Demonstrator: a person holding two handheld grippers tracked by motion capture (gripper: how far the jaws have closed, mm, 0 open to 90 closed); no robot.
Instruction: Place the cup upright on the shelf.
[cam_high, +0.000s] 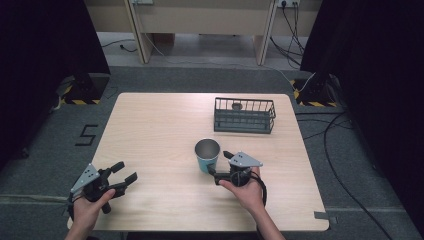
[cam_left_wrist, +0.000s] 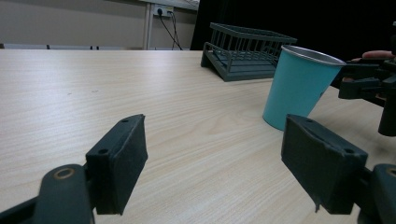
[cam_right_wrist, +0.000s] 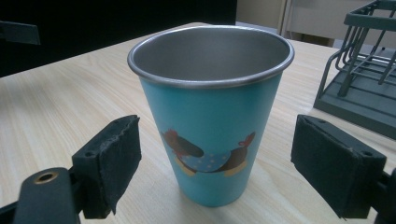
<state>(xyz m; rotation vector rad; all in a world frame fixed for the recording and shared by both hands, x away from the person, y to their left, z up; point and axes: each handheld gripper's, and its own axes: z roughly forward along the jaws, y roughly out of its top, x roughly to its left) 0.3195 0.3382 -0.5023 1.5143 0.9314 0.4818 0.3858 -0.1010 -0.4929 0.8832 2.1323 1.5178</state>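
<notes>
A teal metal cup (cam_high: 207, 155) with a steel rim stands upright near the middle of the wooden table (cam_high: 150, 130). My right gripper (cam_high: 221, 163) is open just right of it, its jaws reaching toward the cup's side. In the right gripper view the cup (cam_right_wrist: 210, 126), with a cartoon print, stands between the two spread jaws without touching either. My left gripper (cam_high: 124, 179) is open and holds nothing near the table's front left corner. In the left gripper view the cup (cam_left_wrist: 299, 88) appears at the right, with the other gripper beyond it.
A dark wire basket (cam_high: 244, 115) stands at the back right of the table, also visible as the basket (cam_left_wrist: 243, 49) and the basket (cam_right_wrist: 362, 79). Cables run over the floor (cam_high: 350, 165) to the right. Dark curtains hang on both sides.
</notes>
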